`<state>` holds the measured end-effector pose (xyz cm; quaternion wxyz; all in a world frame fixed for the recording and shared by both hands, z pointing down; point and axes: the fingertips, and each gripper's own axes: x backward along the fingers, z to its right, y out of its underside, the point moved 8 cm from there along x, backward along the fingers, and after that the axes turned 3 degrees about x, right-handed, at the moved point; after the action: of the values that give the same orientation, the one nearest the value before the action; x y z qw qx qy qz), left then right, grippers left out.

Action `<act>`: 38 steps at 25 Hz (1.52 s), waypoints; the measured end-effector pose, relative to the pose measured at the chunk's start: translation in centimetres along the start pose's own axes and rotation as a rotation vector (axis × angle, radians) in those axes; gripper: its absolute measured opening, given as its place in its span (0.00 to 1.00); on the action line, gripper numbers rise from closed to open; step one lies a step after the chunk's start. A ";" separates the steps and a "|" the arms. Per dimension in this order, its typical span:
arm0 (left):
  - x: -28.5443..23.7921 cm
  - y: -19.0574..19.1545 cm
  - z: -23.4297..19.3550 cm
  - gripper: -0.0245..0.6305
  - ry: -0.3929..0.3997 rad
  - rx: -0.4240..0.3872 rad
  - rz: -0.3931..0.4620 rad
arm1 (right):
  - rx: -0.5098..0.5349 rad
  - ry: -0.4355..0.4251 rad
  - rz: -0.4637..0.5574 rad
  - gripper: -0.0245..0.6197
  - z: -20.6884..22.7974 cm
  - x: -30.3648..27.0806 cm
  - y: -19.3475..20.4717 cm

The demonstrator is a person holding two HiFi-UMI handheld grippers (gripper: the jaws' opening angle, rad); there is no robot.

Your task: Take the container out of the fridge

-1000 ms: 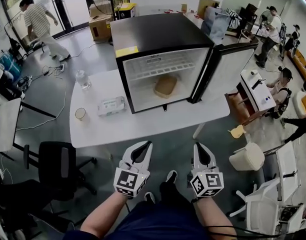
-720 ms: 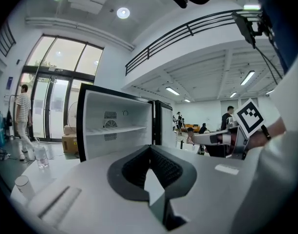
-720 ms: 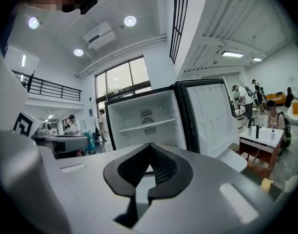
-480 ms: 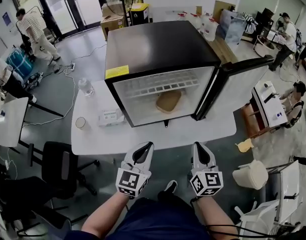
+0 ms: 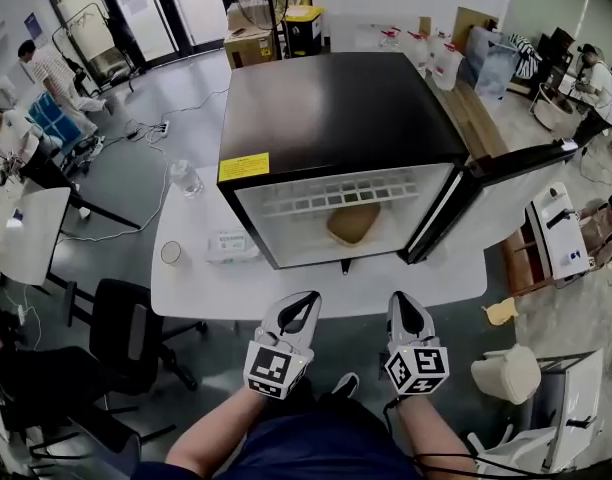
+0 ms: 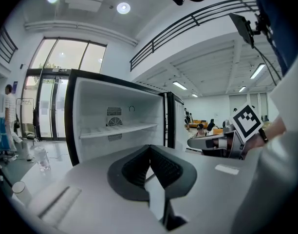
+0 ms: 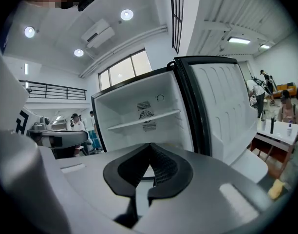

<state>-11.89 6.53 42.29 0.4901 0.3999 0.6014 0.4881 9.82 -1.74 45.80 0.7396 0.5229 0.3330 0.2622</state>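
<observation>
In front of the open black box-shaped fridge (image 5: 336, 118), I am drawing nearer than a second ago; left gripper (image 5: 302, 300) and right gripper (image 5: 400, 300) are hanging with jaws together, holding nothing; the tan rounded container (image 5: 353, 223) is sitting inside beneath the shelf, probably still beyond reach

Floor (image 5: 116, 178): grey and glossy, left bare around the furniture.
Tabletop (image 5: 196, 283): white, set mid-room.
Chair (image 5: 121, 330): black, placed left of the tabletop's near edge.
Windows (image 6: 71, 57): tall panes over glazed doors; daylight is let in.
Lights (image 6: 123, 7): round spots sunk in a white ceiling.
Railing (image 6: 188, 26): dark bars, run along an upper gallery.
Boxes (image 5: 248, 46): cardboard, stacked by the far doors.
</observation>
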 end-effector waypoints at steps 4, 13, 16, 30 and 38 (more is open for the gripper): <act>-2.0 0.4 -1.5 0.04 0.036 -0.002 -0.010 | 0.009 0.023 -0.021 0.05 -0.1 -1.9 0.3; -6.9 0.8 -5.3 0.04 0.174 0.005 -0.027 | -0.005 0.147 -0.083 0.05 -0.2 -7.1 0.2; -7.4 1.6 -6.0 0.04 0.254 0.006 -0.068 | -0.055 0.179 -0.104 0.05 -0.6 -8.4 1.0; -9.2 2.9 -6.6 0.04 0.348 -0.041 -0.169 | -0.568 0.086 -0.095 0.11 3.7 -14.3 6.6; -9.3 3.6 -6.3 0.04 0.306 -0.031 -0.210 | -0.868 0.020 -0.083 0.23 6.7 -17.5 10.0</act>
<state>-16.18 -2.88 47.98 0.4471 0.2484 0.6998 0.4987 3.28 -15.49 60.60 0.8975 0.1474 0.2197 0.3528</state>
